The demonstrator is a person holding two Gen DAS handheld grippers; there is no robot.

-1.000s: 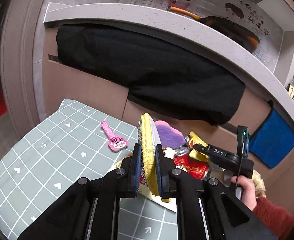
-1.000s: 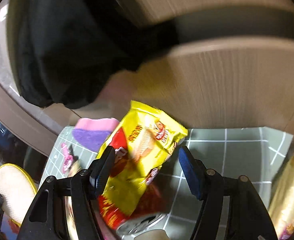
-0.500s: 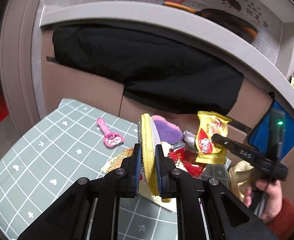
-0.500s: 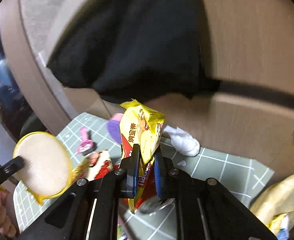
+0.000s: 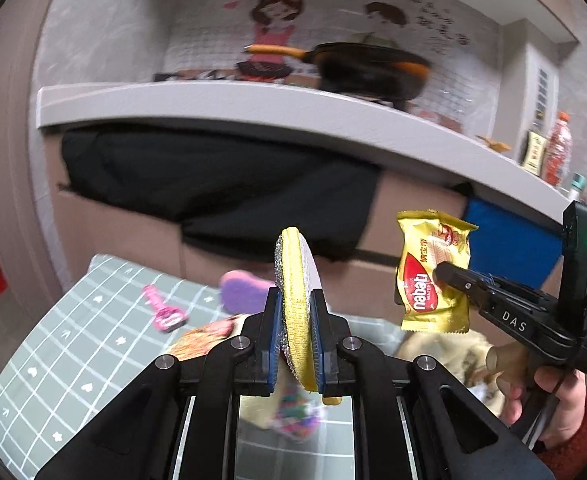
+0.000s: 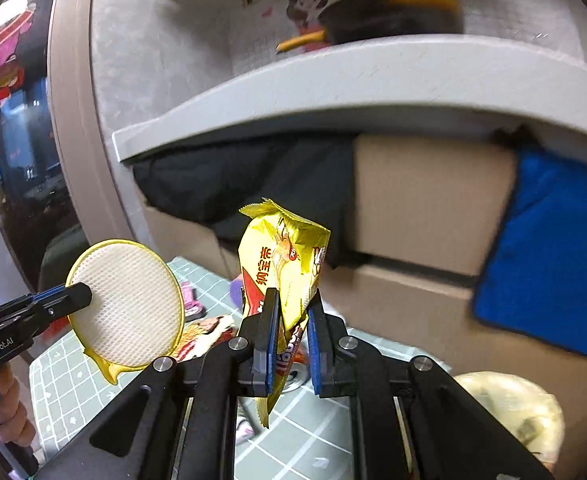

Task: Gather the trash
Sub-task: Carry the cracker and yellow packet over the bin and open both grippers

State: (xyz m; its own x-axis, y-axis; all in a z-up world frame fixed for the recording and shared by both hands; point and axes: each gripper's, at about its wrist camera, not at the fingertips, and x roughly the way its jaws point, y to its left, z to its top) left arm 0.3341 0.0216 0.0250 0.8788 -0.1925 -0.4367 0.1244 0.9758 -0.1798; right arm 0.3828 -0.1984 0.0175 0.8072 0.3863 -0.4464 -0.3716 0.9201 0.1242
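Observation:
My left gripper [image 5: 296, 334] is shut on a round yellow-rimmed scrub pad [image 5: 295, 280], held edge-on above the mat; the pad shows face-on in the right wrist view [image 6: 127, 304]. My right gripper [image 6: 289, 338] is shut on a yellow wafer snack packet [image 6: 283, 264], held up in the air; the packet also shows in the left wrist view [image 5: 431, 272]. More wrappers [image 5: 203, 338] lie on the green grid mat [image 5: 73, 356] below.
A pink toy [image 5: 163, 310] and a purple pad [image 5: 243, 294] lie on the mat. A yellowish bag [image 6: 509, 408] sits at the right. A counter [image 5: 253, 108] with a frying pan [image 5: 369, 68] stands behind, with black cloth [image 5: 213, 188] and blue cloth [image 6: 549, 256] hanging.
My right gripper has closed on the yellow packet and lifted it off the mat. Both grippers have risen; the left still holds the scrub pad.

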